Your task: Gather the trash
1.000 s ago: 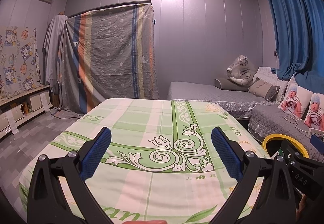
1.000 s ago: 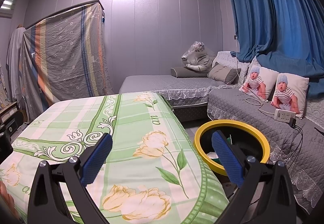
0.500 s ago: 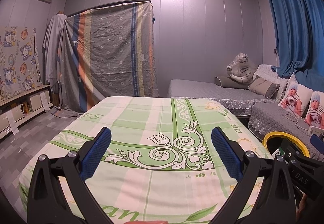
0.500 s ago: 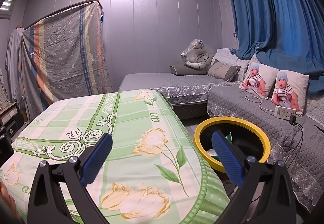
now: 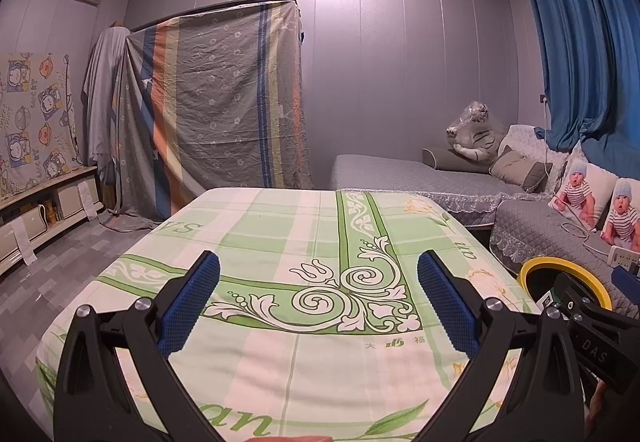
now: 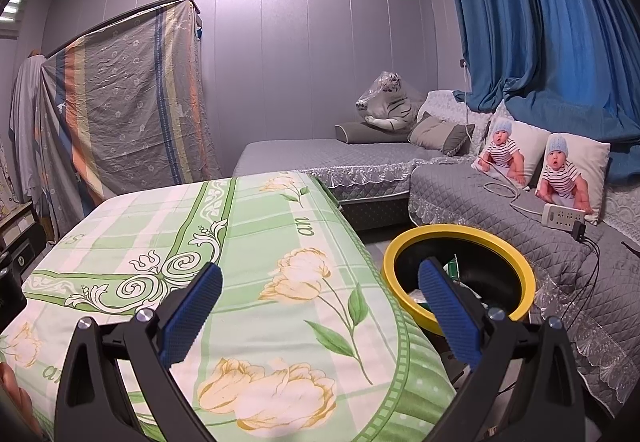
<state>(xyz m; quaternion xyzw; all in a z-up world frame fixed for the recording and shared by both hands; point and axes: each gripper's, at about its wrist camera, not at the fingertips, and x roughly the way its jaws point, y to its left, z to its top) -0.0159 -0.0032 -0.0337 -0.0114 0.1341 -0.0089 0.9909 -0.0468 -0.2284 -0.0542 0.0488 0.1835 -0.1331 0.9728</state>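
The left gripper (image 5: 318, 302) has its blue fingers wide apart and holds nothing. The right gripper (image 6: 320, 306) is wide apart and holds nothing too. Both hang over a table with a green flower cloth (image 6: 256, 242). Just past the table's right edge sits the yellow-rimmed trash bin (image 6: 516, 262), with bits of trash (image 6: 454, 270) inside. Gray sofas (image 6: 500, 202) stand behind it.

Home living room, grey sofa (image 6: 360, 158), baby-print cushions (image 6: 576, 170), blue curtain (image 6: 552, 22)
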